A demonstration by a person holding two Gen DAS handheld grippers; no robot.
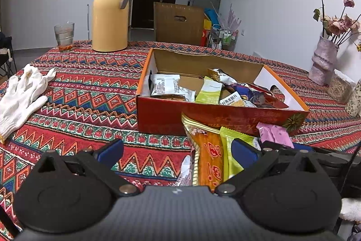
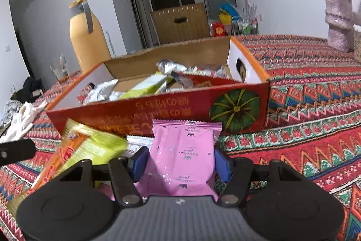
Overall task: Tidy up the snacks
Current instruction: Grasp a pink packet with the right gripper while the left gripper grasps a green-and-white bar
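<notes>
A red and orange cardboard box (image 1: 162, 112) holds several snack packets on the patterned tablecloth; it also shows in the right wrist view (image 2: 158, 110). In front of it lie an orange packet (image 1: 208, 157), a green packet (image 1: 232, 150) and a pink packet (image 1: 276, 134). My left gripper (image 1: 180, 150) is open above the cloth, the orange and green packets by its right finger. My right gripper (image 2: 181, 163) is shut on the pink packet (image 2: 182, 150), in front of the box. The orange packet (image 2: 58, 159) and the green packet (image 2: 101, 146) lie to its left.
White gloves (image 1: 22, 92) lie on the left of the table. A yellow thermos (image 1: 111, 12) and a glass (image 1: 64, 36) stand at the far edge. A pink vase with dried flowers (image 1: 322, 64) stands at the right. A large cardboard box (image 1: 178, 24) stands behind the table.
</notes>
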